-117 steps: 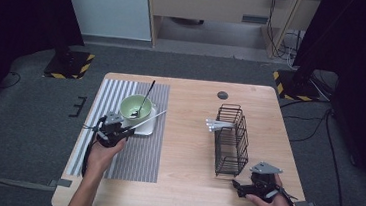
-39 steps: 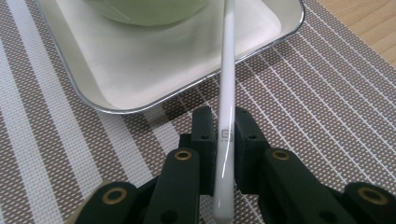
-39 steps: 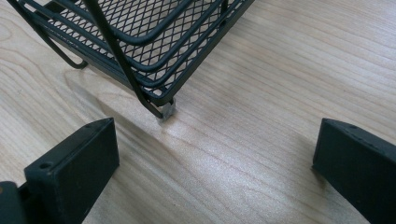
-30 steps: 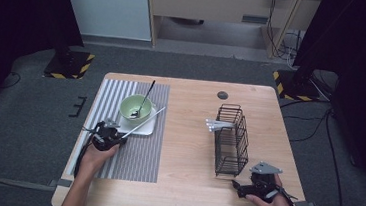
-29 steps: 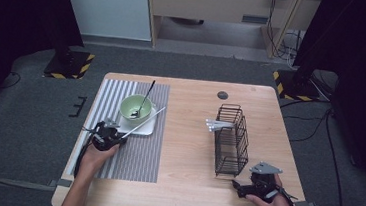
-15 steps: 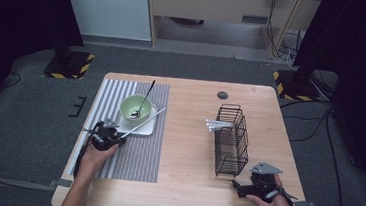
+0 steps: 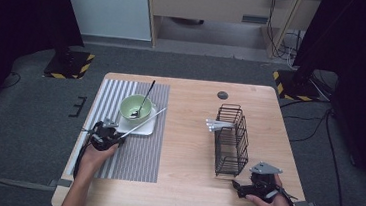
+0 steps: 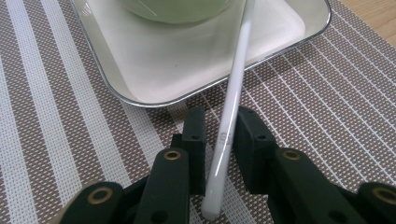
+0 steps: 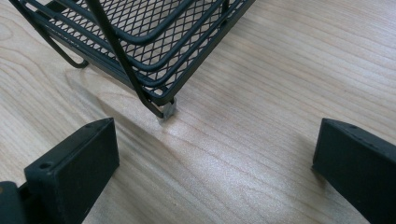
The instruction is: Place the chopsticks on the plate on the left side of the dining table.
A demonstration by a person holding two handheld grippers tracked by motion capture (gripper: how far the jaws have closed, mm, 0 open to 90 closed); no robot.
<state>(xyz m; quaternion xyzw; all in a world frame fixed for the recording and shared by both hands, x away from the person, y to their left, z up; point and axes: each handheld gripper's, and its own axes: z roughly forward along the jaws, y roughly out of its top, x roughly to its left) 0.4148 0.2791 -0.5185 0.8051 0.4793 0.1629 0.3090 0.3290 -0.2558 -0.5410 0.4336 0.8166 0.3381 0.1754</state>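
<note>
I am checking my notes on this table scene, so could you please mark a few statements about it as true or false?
1. A white stick lies between the left gripper jaws. True.
2. The right gripper holds the wire basket. False: its jaws stand wide apart over bare table.
3. The green bowl sits on a white tray. True.
4. The bowl is empty. False: a dark utensil leans in it.

Black left gripper (image 8: 219,135) has brass-ringed screw holes; forearms are bare.
</note>
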